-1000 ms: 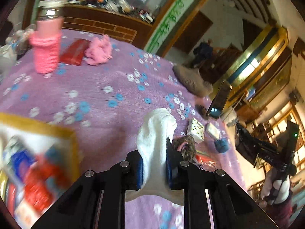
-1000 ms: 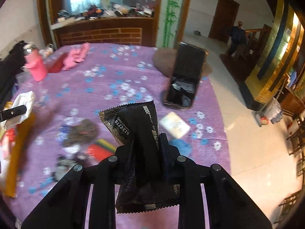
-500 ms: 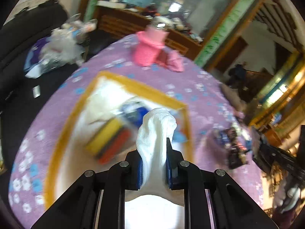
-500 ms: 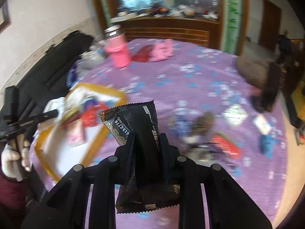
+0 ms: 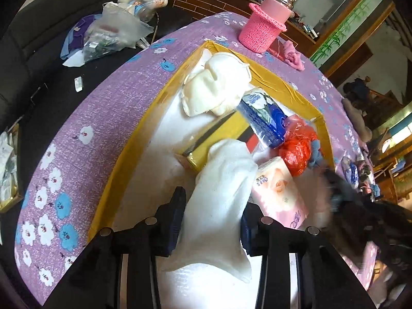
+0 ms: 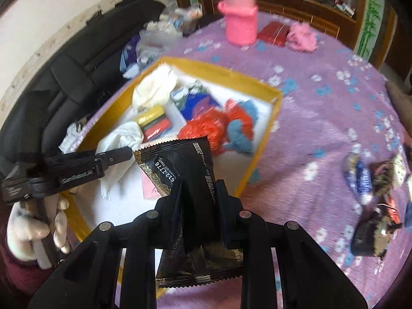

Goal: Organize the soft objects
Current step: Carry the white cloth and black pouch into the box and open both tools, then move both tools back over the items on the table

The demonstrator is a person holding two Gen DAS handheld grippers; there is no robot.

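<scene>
A yellow-rimmed box point(image 5: 123, 154) with a white floor sits on the purple flowered tablecloth. It holds a white cloth point(image 5: 219, 85), a blue tissue pack point(image 5: 265, 116), a red plastic bag point(image 5: 296, 149) and a pink tissue pack point(image 5: 278, 193). My left gripper point(image 5: 212, 200) hangs low over the box, its jaws opening. A white sock point(image 5: 221, 180) still stands between them, no longer squeezed. My right gripper point(image 6: 200, 188) is shut on a black foil packet point(image 6: 180, 162) above the box's near right corner point(image 6: 247, 175). The right wrist view shows the left gripper point(image 6: 123, 155) beside the packet.
A pink knitted bottle sleeve point(image 6: 240, 23), a red pouch point(image 6: 274, 33) and a pink cloth point(image 6: 302, 37) stand beyond the box. Several wrappers and small items point(image 6: 373, 180) lie at the right of the table. A black sofa with plastic bags point(image 5: 113, 31) borders the left. A gloved hand point(image 6: 25, 231) holds the left gripper.
Both grippers swung left from the open tablecloth to above the yellow box and sank. The left jaws have parted and the sock has widened between them. The right still pinches the packet.
</scene>
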